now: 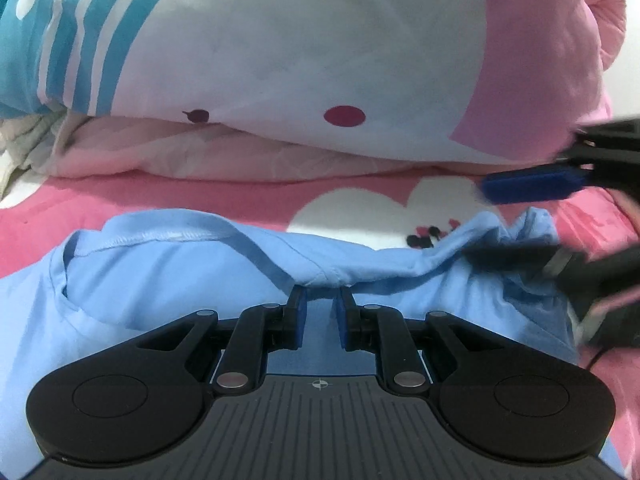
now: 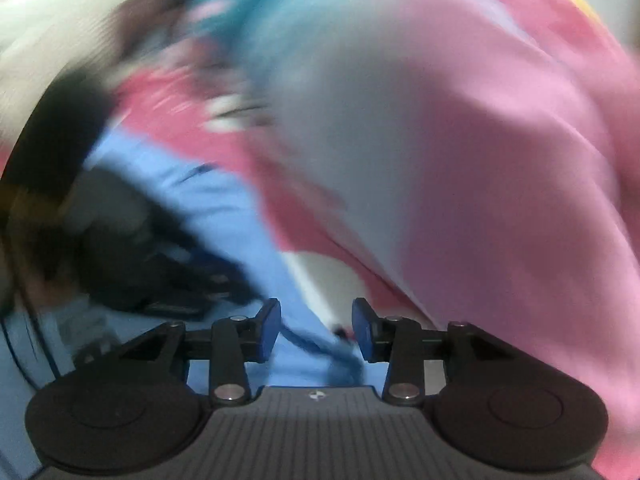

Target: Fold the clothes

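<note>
A light blue T-shirt (image 1: 160, 280) lies on a pink bed sheet (image 1: 200, 196), its collar at the left. My left gripper (image 1: 322, 294) is shut on a raised fold of the blue T-shirt near its middle. My right gripper (image 1: 516, 220) shows at the right of the left wrist view, jaws apart around the shirt's bunched edge. In the blurred right wrist view my right gripper (image 2: 316, 320) is open, with the blue T-shirt (image 2: 224, 220) between and behind its fingers. The left gripper (image 2: 140, 248) shows there as a dark blur at left.
A bulky quilt (image 1: 300, 60) in white, pink and blue stripes is piled just behind the shirt. The pink sheet has white heart prints (image 1: 380, 208). The right wrist view is strongly motion-blurred.
</note>
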`<state>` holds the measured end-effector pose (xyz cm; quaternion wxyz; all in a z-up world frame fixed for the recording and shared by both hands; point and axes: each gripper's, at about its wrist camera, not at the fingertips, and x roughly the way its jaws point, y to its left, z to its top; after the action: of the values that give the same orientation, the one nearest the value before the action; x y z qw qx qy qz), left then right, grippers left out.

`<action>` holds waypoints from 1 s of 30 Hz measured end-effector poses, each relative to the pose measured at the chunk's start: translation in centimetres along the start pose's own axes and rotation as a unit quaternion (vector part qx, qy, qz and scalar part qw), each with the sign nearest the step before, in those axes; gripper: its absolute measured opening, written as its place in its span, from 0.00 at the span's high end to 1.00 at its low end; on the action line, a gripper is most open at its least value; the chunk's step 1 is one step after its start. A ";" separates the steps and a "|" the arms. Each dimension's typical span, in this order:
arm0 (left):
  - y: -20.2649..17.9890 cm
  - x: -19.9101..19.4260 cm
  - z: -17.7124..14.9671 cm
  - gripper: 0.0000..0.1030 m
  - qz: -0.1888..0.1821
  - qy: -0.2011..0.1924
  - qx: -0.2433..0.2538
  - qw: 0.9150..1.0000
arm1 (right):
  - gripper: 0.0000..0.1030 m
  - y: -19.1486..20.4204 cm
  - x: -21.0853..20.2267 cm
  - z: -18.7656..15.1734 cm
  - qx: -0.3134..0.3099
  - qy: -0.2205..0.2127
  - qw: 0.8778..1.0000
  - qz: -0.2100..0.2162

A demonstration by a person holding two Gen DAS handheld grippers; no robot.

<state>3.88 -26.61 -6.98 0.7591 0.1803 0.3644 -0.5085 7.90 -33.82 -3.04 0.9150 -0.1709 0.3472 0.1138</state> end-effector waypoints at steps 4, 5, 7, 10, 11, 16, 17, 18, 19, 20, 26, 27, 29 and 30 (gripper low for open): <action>0.5 0.2 0.1 0.85 0.005 0.001 -0.011 1.000 | 0.63 1.4 3.8 1.2 -0.108 0.004 0.994 0.024; 0.7 0.2 0.2 0.85 0.007 0.001 -0.017 1.000 | 0.67 1.2 4.5 1.4 -0.098 0.010 0.995 0.026; 0.9 0.1 0.3 0.85 0.009 -0.002 -0.024 1.000 | 0.79 0.6 5.8 1.6 -0.076 0.021 0.997 0.028; 1.3 0.0 0.4 0.85 0.011 -0.005 -0.031 0.999 | 0.98 -1.2 7.3 2.0 -0.005 0.029 0.999 0.026; 1.4 -0.1 0.3 0.85 0.011 -0.005 -0.032 0.999 | 0.98 -2.5 7.5 2.2 0.045 0.026 0.998 0.021; 1.8 0.2 -0.1 0.85 0.015 -0.001 -0.027 1.000 | 0.99 -4.0 8.4 1.6 0.137 0.028 0.990 -0.018; 1.8 0.5 -0.1 0.85 0.016 -0.001 -0.026 1.000 | 0.97 -3.6 8.7 1.6 0.133 0.031 0.990 -0.030; 1.8 0.8 -0.1 0.85 0.017 -0.001 -0.025 1.000 | 0.97 -3.4 9.0 1.6 0.128 0.033 0.990 -0.041; 1.8 1.0 -0.1 0.85 0.018 0.000 -0.025 1.000 | 0.96 -3.2 9.4 1.7 0.123 0.036 0.990 -0.051; 1.8 1.1 -0.1 0.85 0.019 -0.001 -0.025 1.000 | 0.94 -2.7 9.4 1.7 0.113 0.033 0.991 -0.065; 1.9 1.3 0.0 0.84 0.025 -0.006 -0.024 0.999 | 0.93 -0.8 6.1 1.8 0.062 -0.004 0.990 -0.128; 1.9 1.3 0.0 0.84 0.026 -0.007 -0.024 0.999 | 0.93 -0.8 5.7 1.9 0.065 -0.013 0.990 -0.128; 2.0 1.2 0.2 0.84 0.029 -0.010 -0.022 0.999 | 0.93 -1.1 4.6 1.7 0.083 -0.023 0.991 -0.105; 2.0 1.2 0.3 0.84 0.031 -0.012 -0.021 0.999 | 0.93 -1.1 4.6 1.9 0.091 -0.025 0.992 -0.087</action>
<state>6.02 -26.69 -7.86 0.7824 0.1698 0.3603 -0.4788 12.76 -33.70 -4.52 0.9417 -0.1135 0.3167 0.0055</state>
